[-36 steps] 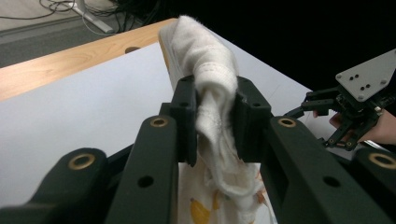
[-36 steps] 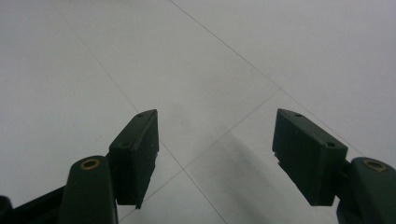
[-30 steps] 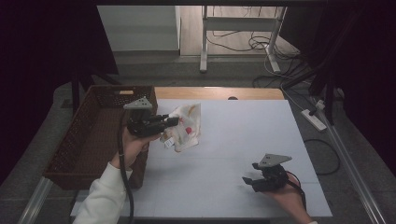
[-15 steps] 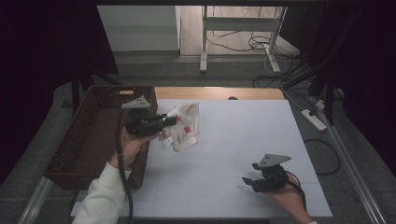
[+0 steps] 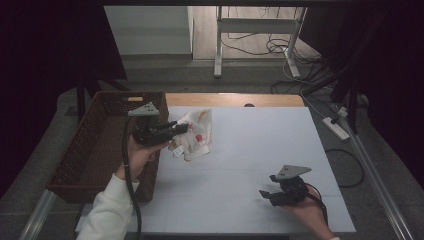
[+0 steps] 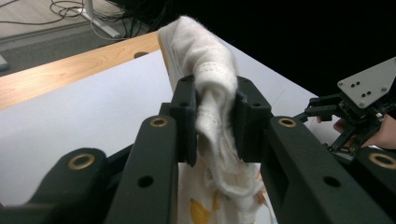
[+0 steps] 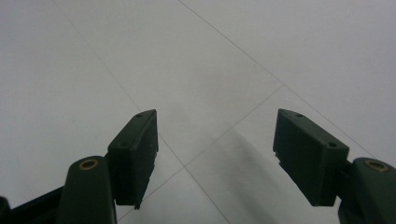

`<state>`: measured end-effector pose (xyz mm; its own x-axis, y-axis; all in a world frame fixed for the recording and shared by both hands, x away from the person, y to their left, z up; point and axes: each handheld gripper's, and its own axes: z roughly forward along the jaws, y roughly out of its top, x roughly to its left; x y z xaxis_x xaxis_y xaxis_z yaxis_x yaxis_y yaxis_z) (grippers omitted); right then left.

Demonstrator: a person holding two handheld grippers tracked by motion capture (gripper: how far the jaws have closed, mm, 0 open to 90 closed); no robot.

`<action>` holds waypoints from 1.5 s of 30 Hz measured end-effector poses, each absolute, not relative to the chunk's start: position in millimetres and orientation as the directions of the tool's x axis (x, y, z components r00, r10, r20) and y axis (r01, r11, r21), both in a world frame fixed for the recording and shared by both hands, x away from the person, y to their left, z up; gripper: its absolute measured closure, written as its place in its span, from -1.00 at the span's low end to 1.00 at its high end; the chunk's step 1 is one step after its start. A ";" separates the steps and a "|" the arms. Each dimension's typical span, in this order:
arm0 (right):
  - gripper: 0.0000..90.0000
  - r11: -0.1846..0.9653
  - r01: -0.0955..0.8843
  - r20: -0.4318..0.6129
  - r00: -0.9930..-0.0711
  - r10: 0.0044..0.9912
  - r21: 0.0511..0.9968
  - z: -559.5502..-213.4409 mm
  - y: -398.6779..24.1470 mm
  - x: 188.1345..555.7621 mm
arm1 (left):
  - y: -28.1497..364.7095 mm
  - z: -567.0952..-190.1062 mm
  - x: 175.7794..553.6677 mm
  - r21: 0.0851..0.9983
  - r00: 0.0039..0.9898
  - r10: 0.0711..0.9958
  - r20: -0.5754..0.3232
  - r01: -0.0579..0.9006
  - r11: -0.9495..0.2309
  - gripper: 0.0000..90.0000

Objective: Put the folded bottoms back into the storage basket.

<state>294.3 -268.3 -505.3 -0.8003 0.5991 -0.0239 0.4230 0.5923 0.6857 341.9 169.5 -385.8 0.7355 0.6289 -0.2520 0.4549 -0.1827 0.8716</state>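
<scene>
**Cloth pinched and held up beside the basket**

The left gripper [image 6: 212, 121] has its two black jaws pressed on a fold of the white cloth [image 6: 205, 70]. The fabric is bunched thick between the pads, so the jaws cannot meet, and the rest of the cloth hangs down below them with some yellow and red print on it. In the high view this gripper [image 5: 175, 129] points to the right, level over the table, and the cloth [image 5: 195, 136] hangs from it above the near-left part of the white table [image 5: 260, 145], just beside the brown basket [image 5: 95, 145].

Compared with one second ago, almost nothing is different: the left hand is at the same place, the pinch is the same, and the cloth hangs a little lower and more to the right. This looks like a short pause with a secure grip, so the cloth seems ready to be carried, probably toward the basket, which stands very near.

The right gripper [image 7: 215, 154] has its jaws spread wide with nothing between them, only the bare table under them. In the high view it [image 5: 270, 194] rests low at the near-right side, well apart from the cloth.
</scene>
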 end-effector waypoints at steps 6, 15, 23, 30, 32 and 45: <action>-0.30 0.594 0.424 -0.023 -0.801 0.598 0.684 -505.5 -268.0 294.3 | 169.3 -386.1 342.0 0.871 0.736 0.630 -0.249 0.454 -0.186 0.63; -0.31 0.597 0.426 -0.020 -0.803 0.596 0.680 -505.9 -267.8 294.6 | 171.8 -385.6 342.1 0.872 0.733 0.633 -0.249 0.454 -0.183 0.63; -0.31 0.598 0.427 -0.020 -0.803 0.596 0.679 -506.2 -267.6 294.7 | 174.5 -385.6 342.5 0.872 0.730 0.635 -0.251 0.456 -0.179 0.62; -0.31 0.600 0.427 -0.020 -0.804 0.595 0.677 -506.5 -267.5 294.8 | 176.2 -385.8 342.8 0.871 0.727 0.639 -0.253 0.459 -0.177 0.62; -0.31 0.599 0.427 -0.020 -0.803 0.595 0.677 -506.4 -267.5 294.8 | 177.1 -385.6 342.8 0.872 0.726 0.639 -0.253 0.458 -0.175 0.62; -0.31 0.607 0.429 -0.023 -0.804 0.594 0.669 -507.2 -266.8 295.1 | 180.1 -386.7 343.8 0.869 0.720 0.644 -0.260 0.465 -0.169 0.62</action>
